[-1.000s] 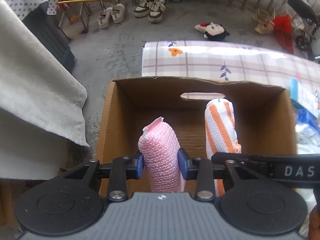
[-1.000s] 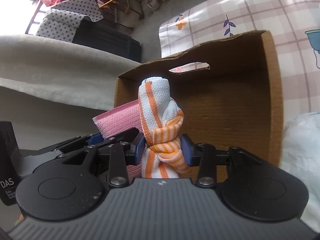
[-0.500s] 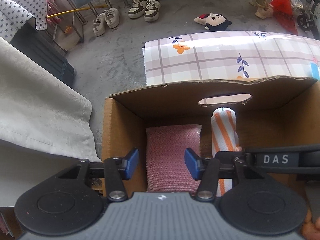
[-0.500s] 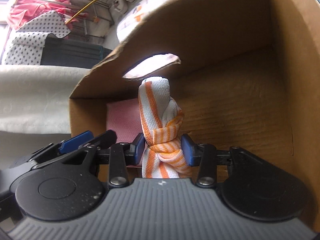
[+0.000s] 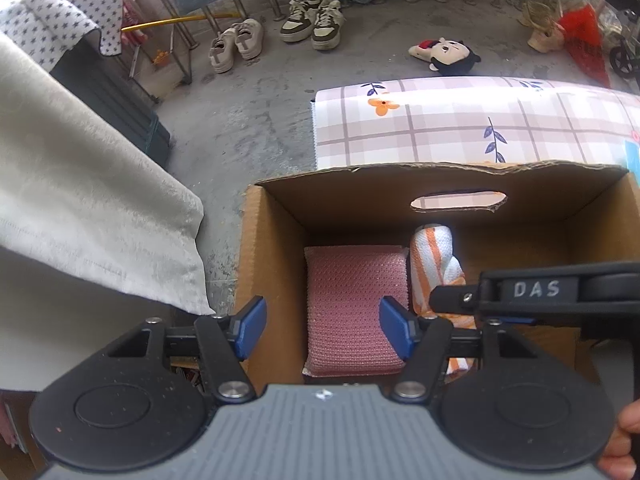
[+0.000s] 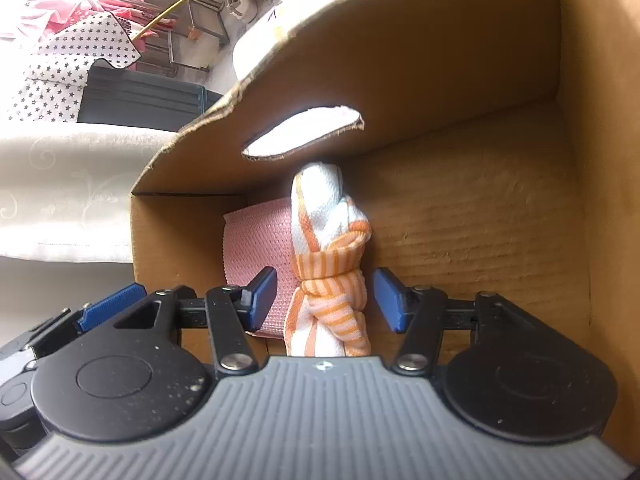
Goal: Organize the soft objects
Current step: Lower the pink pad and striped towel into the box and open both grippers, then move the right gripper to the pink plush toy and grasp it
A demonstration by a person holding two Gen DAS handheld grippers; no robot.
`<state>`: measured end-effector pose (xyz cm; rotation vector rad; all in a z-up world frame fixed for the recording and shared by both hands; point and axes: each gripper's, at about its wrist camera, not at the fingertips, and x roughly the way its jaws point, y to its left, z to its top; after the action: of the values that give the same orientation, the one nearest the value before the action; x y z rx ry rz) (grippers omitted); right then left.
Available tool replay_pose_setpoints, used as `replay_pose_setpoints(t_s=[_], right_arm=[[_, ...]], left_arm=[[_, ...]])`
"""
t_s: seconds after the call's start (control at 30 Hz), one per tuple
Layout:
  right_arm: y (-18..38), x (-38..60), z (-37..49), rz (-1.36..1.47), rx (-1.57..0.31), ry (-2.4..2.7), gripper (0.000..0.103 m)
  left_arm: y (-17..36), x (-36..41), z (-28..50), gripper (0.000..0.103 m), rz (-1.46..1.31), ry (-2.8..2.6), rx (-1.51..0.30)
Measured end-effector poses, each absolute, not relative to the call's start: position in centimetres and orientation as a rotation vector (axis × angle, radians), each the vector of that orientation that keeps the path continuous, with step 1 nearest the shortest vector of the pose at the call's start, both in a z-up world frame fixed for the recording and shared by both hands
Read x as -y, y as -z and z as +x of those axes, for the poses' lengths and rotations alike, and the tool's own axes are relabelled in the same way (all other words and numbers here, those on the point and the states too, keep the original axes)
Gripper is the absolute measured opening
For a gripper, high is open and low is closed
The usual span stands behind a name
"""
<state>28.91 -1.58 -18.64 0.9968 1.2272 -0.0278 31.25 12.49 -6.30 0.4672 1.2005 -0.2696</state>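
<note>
While both of my hand-held grippers hang over the one cardboard box, their jaws are opening and neither presses on anything.

At the far left of the left wrist view a pale cloth drapes down, with a star-print fabric above it in the upper left corner. Right of that, two pairs of shoes stand on the concrete floor: one white pair and one brown-and-cream pair. One plush toy lies further right, above a checked sheet with flowers.

Low in the frame, my left hand-held gripper is spread, its two blue pads standing clear on either side of the one pink knitted cloth, which lies flat on the box bottom toward the box's left wall. Just beside it on the right lies the one orange-and-white striped towel, knotted into a roll, its far end under the handle cut-out. The black arm of my other tool crosses over it at the right.

From the right wrist view, my right hand-held gripper is also spread, a gap showing between each pad and the striped towel's knot. The pink cloth lies to the left of the towel, touching it.
</note>
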Motion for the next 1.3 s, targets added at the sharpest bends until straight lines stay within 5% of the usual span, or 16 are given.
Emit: replay_pose_setpoints(t_s=[0.27,0.47,1.0,1.3], right_arm=[[14.8,2.9,27.1,1.043,-1.127,-0.044,0.058],[10.8,5.6,24.0,1.135,-0.959,-0.174,0.092],[1.0,26.8,6.3,1.2,-0.791,-0.254,0.101],[6.4,40.0,-2.2,1.375,-0.901,0.003,0.101]], left_arm=[[3.6,-13.7,29.4,0.079,0.306,0.255,-1.22],[1.5,-12.6,25.3,0.081,0.241,0.282,-1.255],[-3.7,4.8,10.5,0.088,0.17,0.462,-1.252],[-1.8,15.5,4.3,0.086,0.231,0.508,-1.227]])
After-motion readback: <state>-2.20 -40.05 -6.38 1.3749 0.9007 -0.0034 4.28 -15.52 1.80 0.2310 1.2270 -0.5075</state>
